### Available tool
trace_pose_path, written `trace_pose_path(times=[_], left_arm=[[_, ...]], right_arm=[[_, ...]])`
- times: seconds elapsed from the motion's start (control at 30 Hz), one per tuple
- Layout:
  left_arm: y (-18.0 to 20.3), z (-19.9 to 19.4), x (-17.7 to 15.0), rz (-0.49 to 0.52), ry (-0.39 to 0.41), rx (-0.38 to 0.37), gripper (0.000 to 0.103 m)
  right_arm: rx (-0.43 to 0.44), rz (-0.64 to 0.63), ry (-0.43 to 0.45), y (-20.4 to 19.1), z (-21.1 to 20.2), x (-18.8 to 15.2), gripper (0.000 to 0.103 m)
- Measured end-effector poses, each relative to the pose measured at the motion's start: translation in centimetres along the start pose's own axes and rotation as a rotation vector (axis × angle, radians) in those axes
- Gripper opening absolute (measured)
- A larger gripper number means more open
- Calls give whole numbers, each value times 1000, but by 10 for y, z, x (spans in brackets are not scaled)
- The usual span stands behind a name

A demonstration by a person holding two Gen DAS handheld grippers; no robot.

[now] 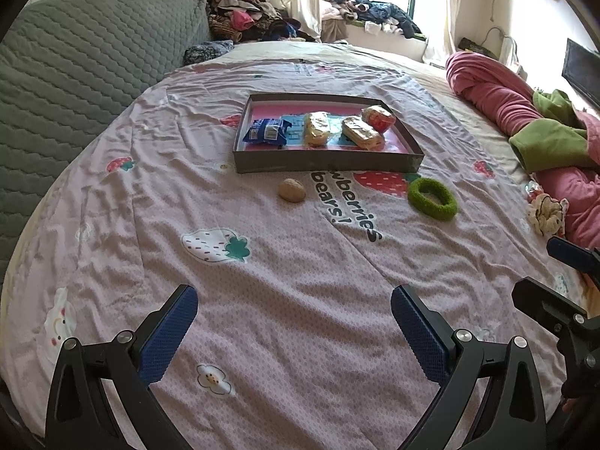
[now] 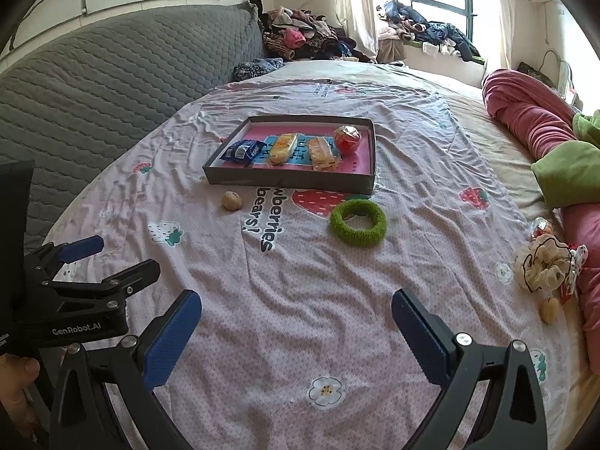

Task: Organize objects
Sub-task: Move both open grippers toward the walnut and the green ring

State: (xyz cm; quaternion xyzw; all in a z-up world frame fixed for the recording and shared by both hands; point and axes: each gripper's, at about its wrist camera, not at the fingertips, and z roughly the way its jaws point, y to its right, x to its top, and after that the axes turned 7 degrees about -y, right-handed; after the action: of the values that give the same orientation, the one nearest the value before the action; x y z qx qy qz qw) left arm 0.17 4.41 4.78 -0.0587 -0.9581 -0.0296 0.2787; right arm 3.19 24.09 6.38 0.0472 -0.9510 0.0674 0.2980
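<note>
**Left wrist view: four items boxed, loose ones waiting on the bedspread**

Left wrist view shows you the shallow box [image 1: 326,161] lying on the strawberry-print bedspread [image 1: 262,262], and already inside it, in a row, a blue snack packet [image 1: 267,132], two yellow wrapped cakes [image 1: 318,128] [image 1: 362,133] and a red wrapped ball [image 1: 378,117]. That row suggests the box is the collecting point, so what lies outside it is likely your remaining work.

Just in front of the box wall sits a walnut [image 1: 292,189], apart from the box and on your left side. The green hair ring [image 1: 432,198] lies near the box's front right corner, not touching it. From the right wrist view, a cream scrunchie [image 2: 545,264] and a second walnut [image 2: 549,309] rest far to the right, close to the pink bedding [image 2: 532,120], together with some small wrapped bits that are too small to identify.

Your left gripper [image 1: 294,333] is spread wide and empty, its blue pads [image 1: 168,333] touching nothing, hanging above bare cloth well short of the walnut. Your right gripper [image 2: 296,335] is likewise released wide, carrying nothing, with the green ring ahead of it. Each claw seems placed for the loose item nearest its own side.
</note>
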Motion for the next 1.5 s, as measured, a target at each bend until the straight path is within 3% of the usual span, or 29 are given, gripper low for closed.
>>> trace_pose_path(times=[0.9,1.5], left_arm=[[-3,34,-7,-18,-15,12,103],[-3,52,9,-34,-18,1,103]], right_arm=[[14,28,-55,8,40,-9,102],[11,46,-76,19,63,-2,102]])
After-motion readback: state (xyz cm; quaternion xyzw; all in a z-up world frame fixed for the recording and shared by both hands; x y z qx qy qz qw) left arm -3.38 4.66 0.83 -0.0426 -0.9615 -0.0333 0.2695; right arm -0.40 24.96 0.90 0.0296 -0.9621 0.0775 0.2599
